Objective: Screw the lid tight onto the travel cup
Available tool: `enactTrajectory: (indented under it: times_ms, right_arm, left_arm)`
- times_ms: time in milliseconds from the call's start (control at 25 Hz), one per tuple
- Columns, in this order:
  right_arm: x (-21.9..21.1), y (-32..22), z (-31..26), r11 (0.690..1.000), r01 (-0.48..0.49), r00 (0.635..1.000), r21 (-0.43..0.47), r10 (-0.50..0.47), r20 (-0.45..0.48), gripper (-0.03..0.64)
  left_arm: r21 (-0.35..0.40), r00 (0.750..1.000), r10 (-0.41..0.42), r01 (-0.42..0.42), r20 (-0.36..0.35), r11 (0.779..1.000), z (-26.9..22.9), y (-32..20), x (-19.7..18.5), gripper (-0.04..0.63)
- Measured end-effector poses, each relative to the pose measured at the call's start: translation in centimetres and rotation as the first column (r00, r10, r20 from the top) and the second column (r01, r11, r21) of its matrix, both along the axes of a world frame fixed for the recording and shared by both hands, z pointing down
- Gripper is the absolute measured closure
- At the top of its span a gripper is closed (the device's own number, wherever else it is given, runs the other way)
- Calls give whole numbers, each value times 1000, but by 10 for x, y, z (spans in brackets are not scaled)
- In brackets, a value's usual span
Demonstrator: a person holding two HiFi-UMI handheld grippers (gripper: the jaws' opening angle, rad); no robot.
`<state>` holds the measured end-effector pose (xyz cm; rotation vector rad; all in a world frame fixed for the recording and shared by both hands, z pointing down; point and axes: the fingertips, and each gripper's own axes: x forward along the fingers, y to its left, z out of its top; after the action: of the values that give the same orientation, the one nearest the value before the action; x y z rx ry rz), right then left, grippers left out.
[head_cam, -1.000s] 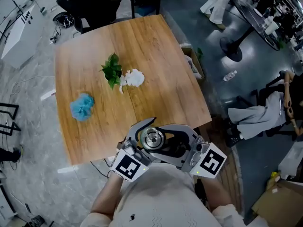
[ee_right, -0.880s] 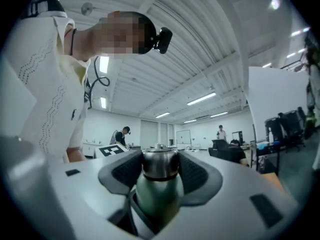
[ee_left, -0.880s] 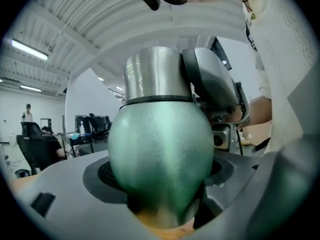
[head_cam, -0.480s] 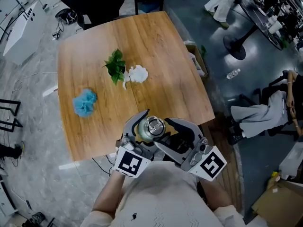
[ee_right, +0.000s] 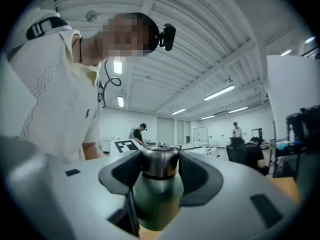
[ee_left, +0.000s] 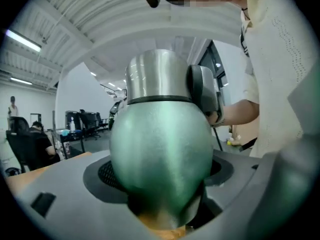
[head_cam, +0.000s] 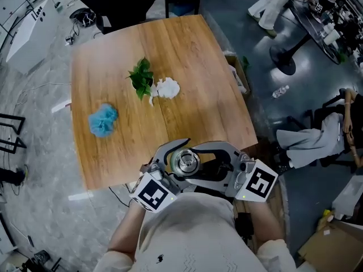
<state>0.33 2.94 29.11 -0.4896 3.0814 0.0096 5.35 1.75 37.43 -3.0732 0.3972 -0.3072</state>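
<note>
The travel cup has a green body (ee_left: 160, 154) and a steel lid (head_cam: 185, 162). It is held upright in the air over the wooden table's front edge (head_cam: 113, 177), close to the person's chest. My left gripper (head_cam: 179, 165) is shut on the green body, which fills the left gripper view. My right gripper (ee_right: 160, 166) reaches in from the right with its ribbed pads (ee_right: 197, 176) on either side of the lid (ee_right: 160, 161). Its jaws are opening, and the pads stand close beside the lid rather than pressing on it. One right finger (ee_left: 202, 89) shows beside the lid.
On the table (head_cam: 187, 55) lie a green leafy sprig (head_cam: 142, 79), a white crumpled piece (head_cam: 166, 88) and a blue fluffy ball (head_cam: 102, 120), all far from the cup. Chairs, cables and a cardboard box (head_cam: 235, 78) surround the table on the floor.
The right gripper swung clockwise around the lid half a second ago and has now come back to its earlier angle. The cup has stayed in the left gripper.
</note>
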Motion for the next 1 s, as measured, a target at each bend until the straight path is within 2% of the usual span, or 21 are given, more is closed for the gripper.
enactTrajectory:
  times_ms: [80, 200, 280, 320, 400, 440, 480, 600, 680, 760, 840, 1000]
  right_arm:
    - [5, -8, 0, 994, -106, 992, -18, 107, 60, 380]
    - [11, -13, 0, 965, -257, 955, -59, 263, 137, 394]
    - [12, -10, 4, 949, -303, 937, -85, 313, 157, 399]
    - [12, -7, 6, 952, -290, 938, -99, 304, 167, 399]
    - [12, -2, 6, 970, -218, 955, -111, 235, 178, 386]
    - [12, -1, 4, 980, -175, 967, -98, 189, 169, 341]
    - [11, -1, 2, 989, -131, 979, -74, 141, 147, 323]
    - [4, 4, 0, 999, -31, 998, -12, 32, 62, 324]
    - [1, 7, -2, 1000, -17, 998, -2, 17, 62, 325]
    - [-1, 5, -7, 998, -65, 992, 3, 64, 108, 349]
    - [1, 0, -10, 986, -167, 975, 1, 165, 152, 360]
    - [3, -8, -11, 936, -353, 923, 4, 348, 163, 376]
  left_arm:
    - [-2, 996, -84, 84, -27, 996, -3, -11, -3, 183]
    - [-29, 981, -185, 184, -55, 983, -3, -21, -8, 183]
    - [-41, 978, -202, 200, -46, 979, -1, -21, -9, 183]
    - [-41, 984, -176, 174, -41, 984, 0, -17, -7, 183]
    - [-33, 998, -67, 67, -21, 997, 2, -3, -2, 183]
    - [-27, 1000, -11, 11, -6, 1000, 3, 4, 1, 183]
    - [-23, 1000, 28, -28, 10, 999, 3, 9, 2, 183]
    - [-20, 997, 66, -65, 40, 998, 8, 16, 4, 183]
    - [-31, 997, 70, -69, 33, 997, 7, 17, 6, 183]
    - [-26, 999, 37, -36, 23, 999, 3, 12, 8, 183]
    - [-16, 999, -32, 33, 20, 999, 0, 2, 6, 183]
    - [-3, 980, -197, 197, 23, 980, 0, -17, -3, 183]
